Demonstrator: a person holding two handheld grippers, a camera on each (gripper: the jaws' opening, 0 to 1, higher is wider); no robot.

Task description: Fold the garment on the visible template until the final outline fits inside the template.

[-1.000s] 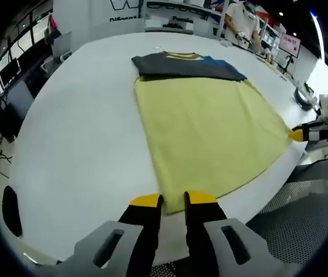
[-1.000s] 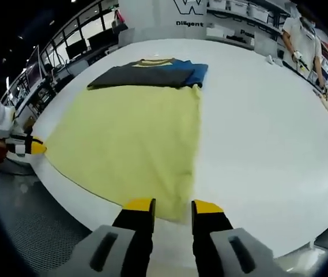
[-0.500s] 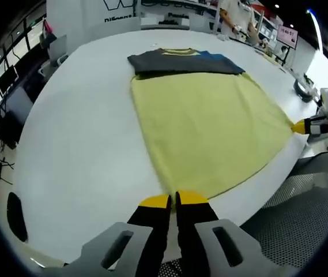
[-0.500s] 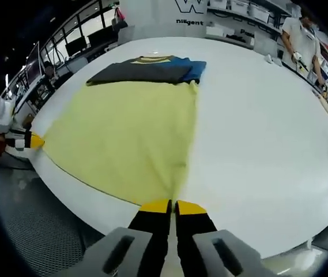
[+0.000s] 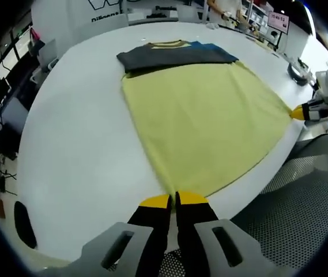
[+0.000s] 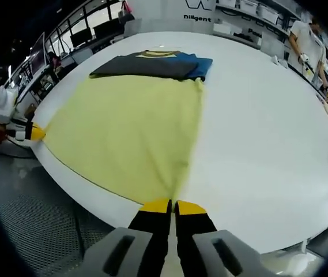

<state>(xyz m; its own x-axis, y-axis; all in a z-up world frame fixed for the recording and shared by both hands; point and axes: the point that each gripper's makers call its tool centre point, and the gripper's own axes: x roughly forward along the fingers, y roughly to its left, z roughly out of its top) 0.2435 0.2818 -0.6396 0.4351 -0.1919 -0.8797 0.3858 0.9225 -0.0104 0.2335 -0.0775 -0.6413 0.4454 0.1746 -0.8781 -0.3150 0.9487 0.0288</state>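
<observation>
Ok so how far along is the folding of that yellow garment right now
Early. Done: the left gripper and right gripper have each shut their jaws on a near corner of the yellow garment, which lies flat on the white table. In hand: that two-corner grasp. Left: every fold. No template outline is distinguishable; a dark folded garment lies beyond.

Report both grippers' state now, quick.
Left gripper: shut on the near corner of the yellow garment.
Right gripper: shut on the garment's other near corner.
</observation>
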